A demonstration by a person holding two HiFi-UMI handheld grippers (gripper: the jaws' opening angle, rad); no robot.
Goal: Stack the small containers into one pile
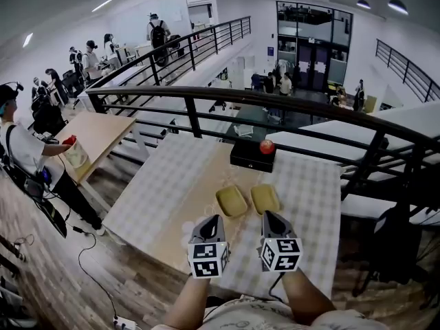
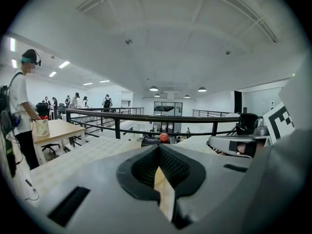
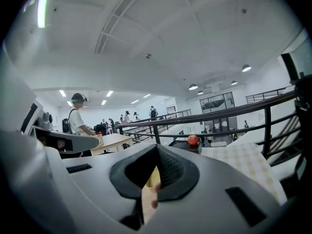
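Two shallow yellow containers sit side by side on the checked tablecloth, the left one point(image 1: 232, 201) and the right one point(image 1: 265, 199), both empty and apart from each other. My left gripper point(image 1: 214, 220) hovers just short of the left container with its jaws together and nothing in them. My right gripper point(image 1: 268, 215) is level with it, just short of the right container, also shut and empty. In the left gripper view the jaws point(image 2: 158, 150) meet at the tip. In the right gripper view the jaws point(image 3: 157, 150) meet too, with a sliver of yellow showing below them.
A black box point(image 1: 251, 157) with a red ball point(image 1: 267, 146) on it stands at the table's far edge, in front of a black railing point(image 1: 275, 102). To the left are a wooden table point(image 1: 96, 133) and a standing person point(image 1: 20, 150). Cables lie on the floor point(image 1: 89, 253).
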